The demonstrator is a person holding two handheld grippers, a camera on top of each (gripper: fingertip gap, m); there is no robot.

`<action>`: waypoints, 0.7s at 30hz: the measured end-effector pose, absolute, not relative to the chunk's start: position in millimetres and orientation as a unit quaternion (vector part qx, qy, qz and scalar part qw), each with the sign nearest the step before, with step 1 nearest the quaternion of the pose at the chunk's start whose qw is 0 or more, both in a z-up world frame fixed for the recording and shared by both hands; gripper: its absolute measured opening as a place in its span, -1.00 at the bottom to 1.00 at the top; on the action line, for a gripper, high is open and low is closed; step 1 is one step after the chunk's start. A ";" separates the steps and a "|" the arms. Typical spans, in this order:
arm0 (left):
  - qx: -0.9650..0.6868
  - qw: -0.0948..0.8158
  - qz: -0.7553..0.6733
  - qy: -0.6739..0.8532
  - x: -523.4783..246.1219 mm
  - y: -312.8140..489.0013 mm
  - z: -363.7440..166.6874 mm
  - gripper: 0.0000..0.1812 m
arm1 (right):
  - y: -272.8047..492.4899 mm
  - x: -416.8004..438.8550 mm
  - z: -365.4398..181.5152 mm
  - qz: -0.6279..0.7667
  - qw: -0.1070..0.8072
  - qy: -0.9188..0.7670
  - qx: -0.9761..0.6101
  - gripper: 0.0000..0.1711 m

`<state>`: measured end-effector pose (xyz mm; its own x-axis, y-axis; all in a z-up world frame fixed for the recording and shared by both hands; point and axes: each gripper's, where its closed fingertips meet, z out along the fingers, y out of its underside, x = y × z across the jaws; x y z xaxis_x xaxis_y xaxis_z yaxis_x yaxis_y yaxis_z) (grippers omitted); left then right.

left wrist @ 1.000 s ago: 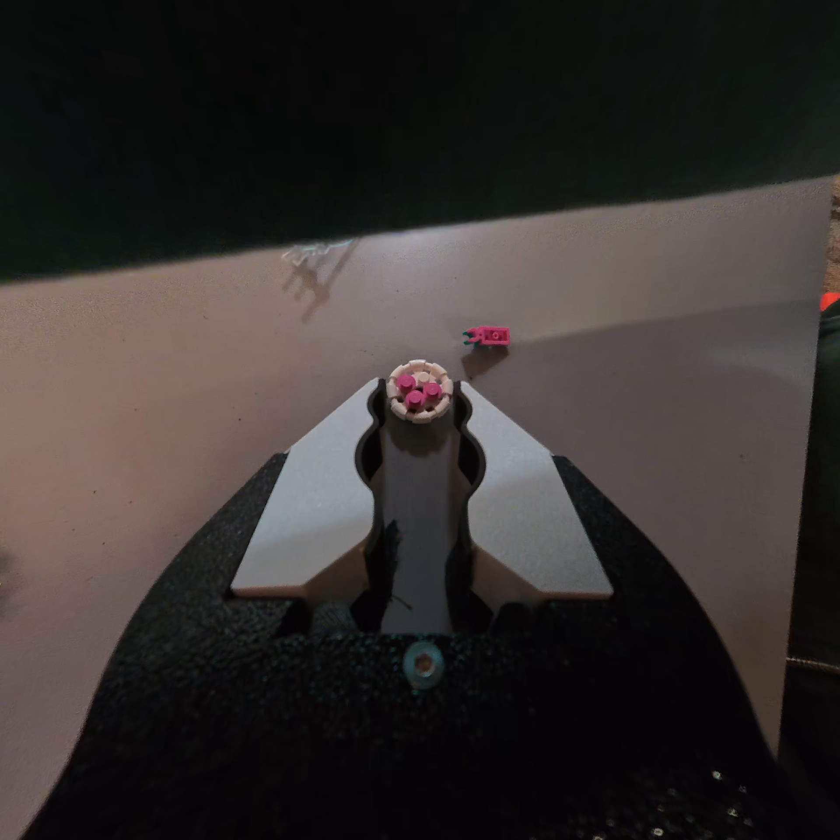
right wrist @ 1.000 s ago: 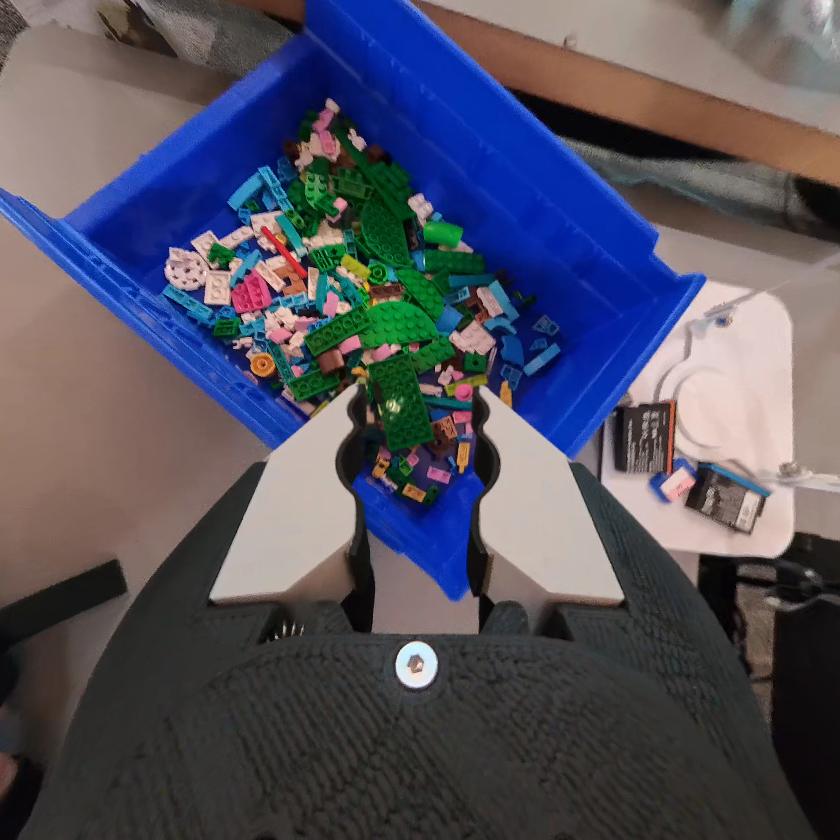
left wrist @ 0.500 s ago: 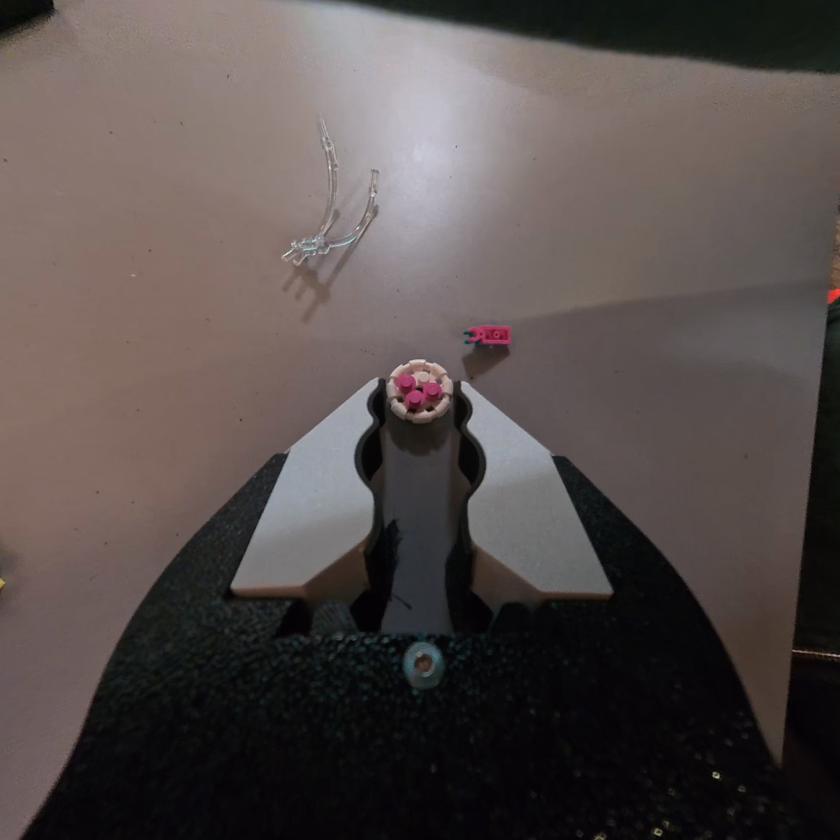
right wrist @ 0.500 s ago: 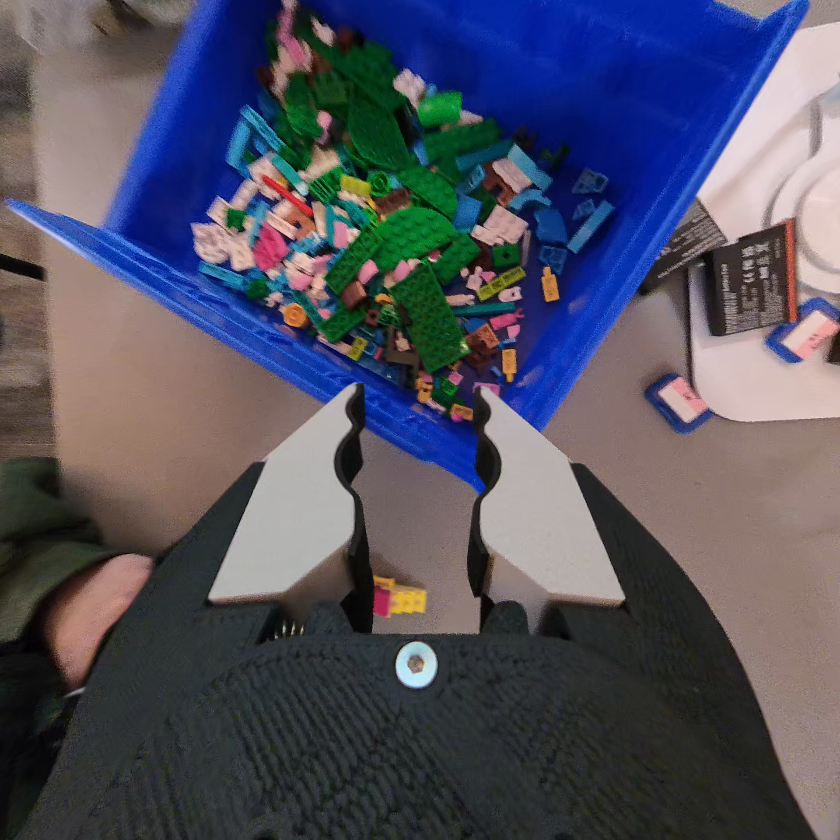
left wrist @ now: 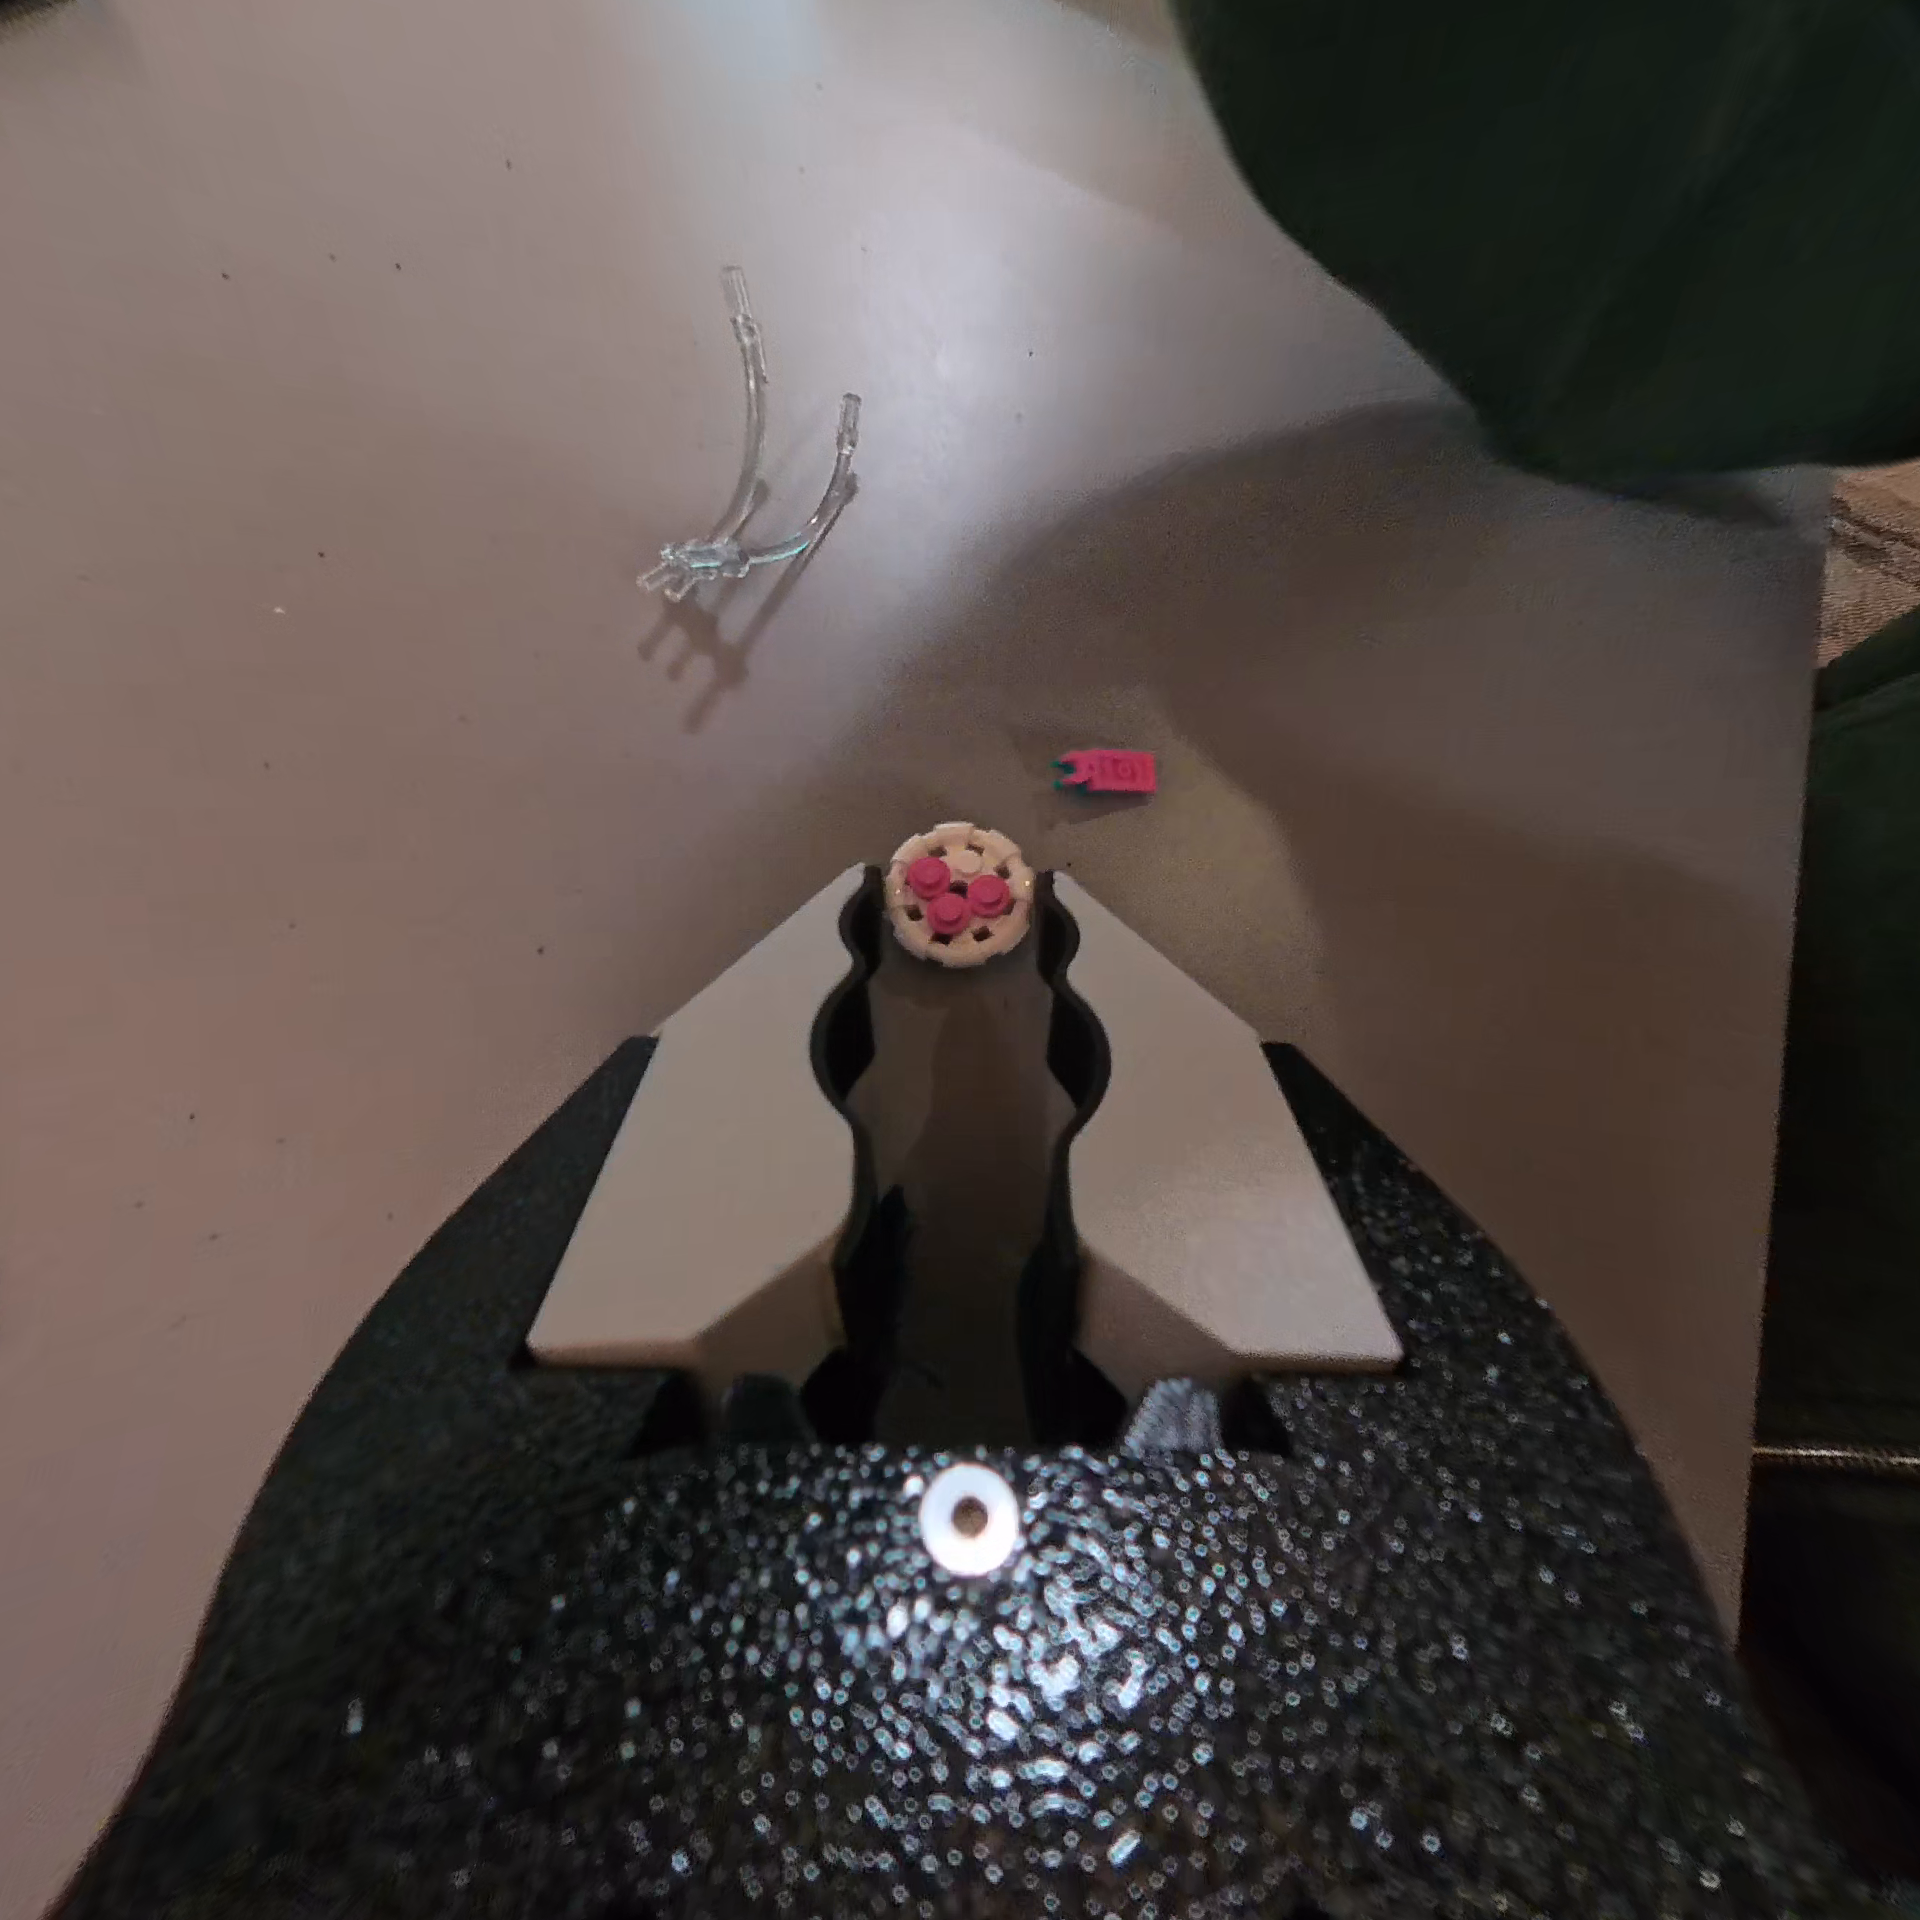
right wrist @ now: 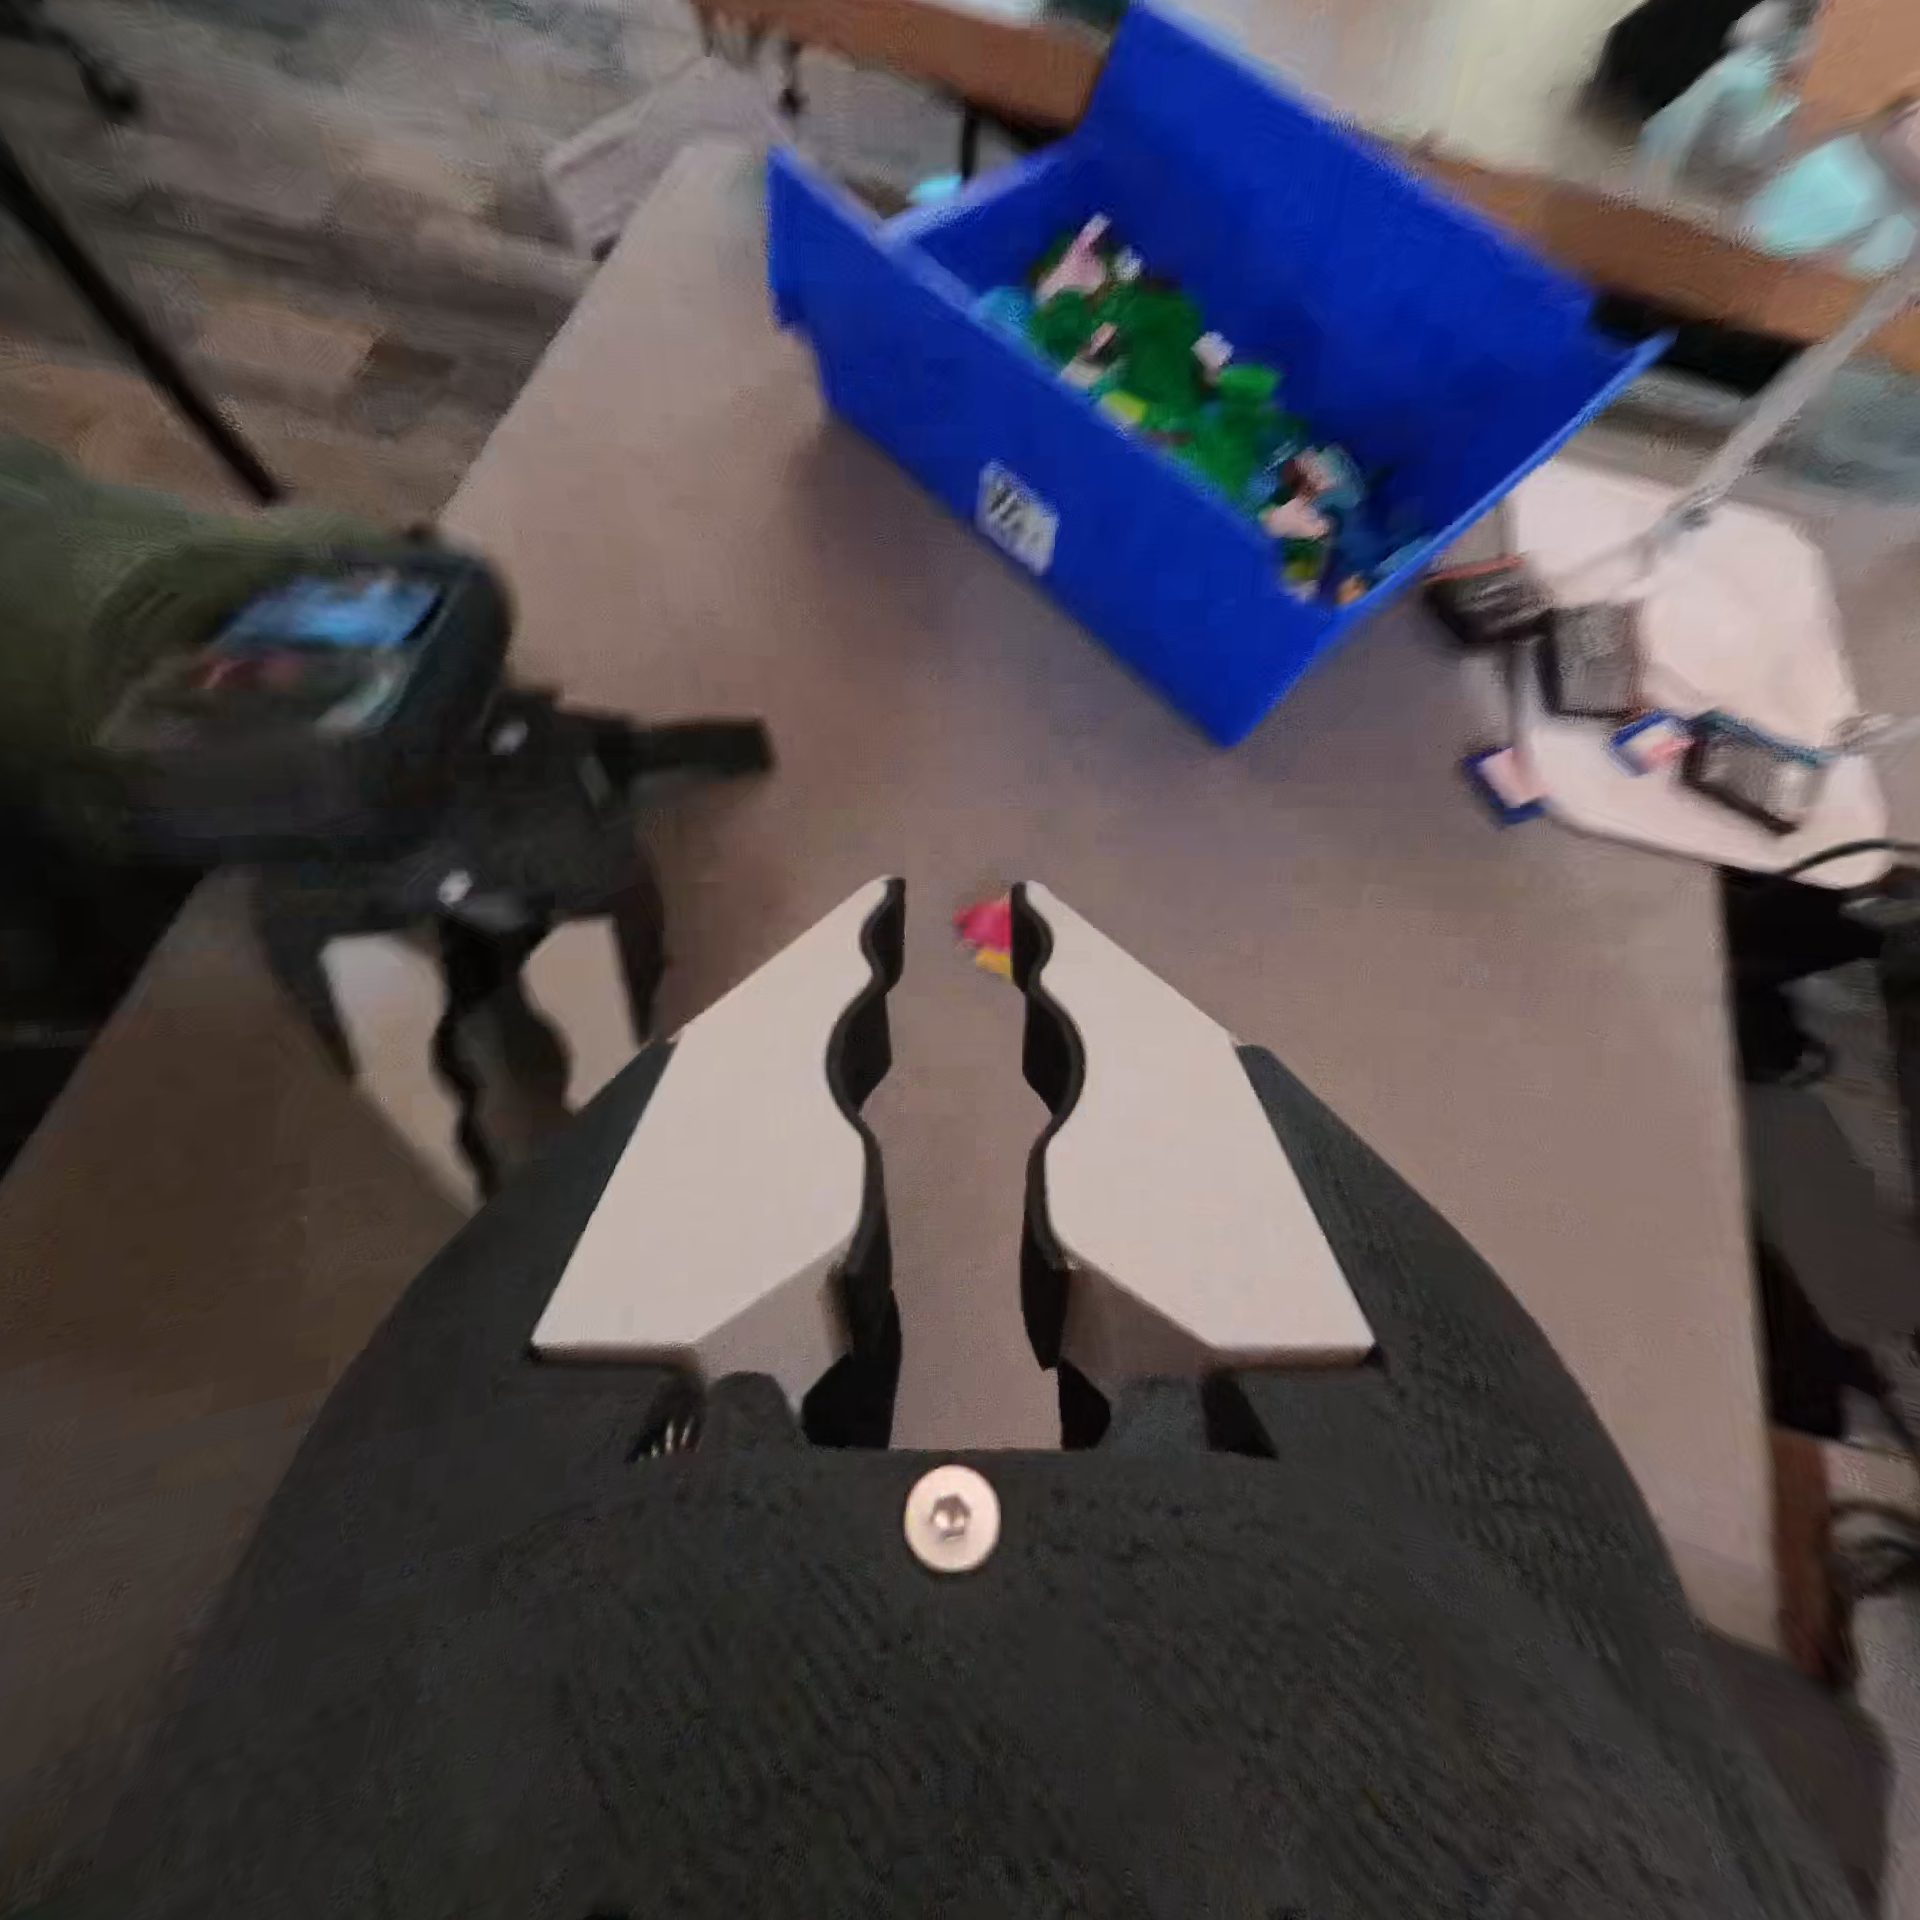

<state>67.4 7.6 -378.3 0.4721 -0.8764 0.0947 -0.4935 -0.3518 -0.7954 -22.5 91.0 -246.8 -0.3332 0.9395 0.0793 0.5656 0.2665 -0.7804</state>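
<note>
In the left wrist view my left gripper (left wrist: 958, 902) is shut on a round beige piece (left wrist: 961, 940) with three magenta studs, held at the fingertips just above the table. A small magenta clip piece (left wrist: 1114, 774) lies just beyond, to the right. A clear curved piece (left wrist: 750, 499) lies farther off to the left. In the blurred right wrist view my right gripper (right wrist: 956, 894) is open with the jaws close together. A small red and yellow piece (right wrist: 982, 935) lies on the table between its tips, against the right finger. The left gripper (right wrist: 499, 1018) shows at the left.
A blue bin (right wrist: 1039, 457) holding several coloured bricks stands at the back of the table (right wrist: 831, 675). A white pad (right wrist: 1756, 623) with dark flat packs lies at the right. A dark green sleeve (left wrist: 1610, 208) fills the top right of the left wrist view. The left gripper's tips are roughly 20 centimetres from the right gripper's.
My right gripper has drawn back from the blue bin, its jaws have narrowed, and the red and yellow piece now sits at its tips. The left gripper keeps its hold and has not moved.
</note>
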 end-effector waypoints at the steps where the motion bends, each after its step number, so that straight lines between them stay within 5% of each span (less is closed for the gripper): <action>1: -0.778 0.361 -0.265 0.440 67.4 7.6 -378.3 -0.70 | 70.6 2.0 -268.4 0.343 0.237 -0.759 -0.501 -0.82; 7: -0.775 0.369 -0.240 0.454 67.5 7.2 -380.5 -0.70 | 10.8 54.8 -364.9 0.332 0.181 -0.787 -0.487 -0.82; 21: -0.779 0.393 -0.312 0.377 52.0 -2.6 -361.1 -0.52 | 7.6 71.9 -374.7 0.386 0.152 -0.721 -0.555 -0.66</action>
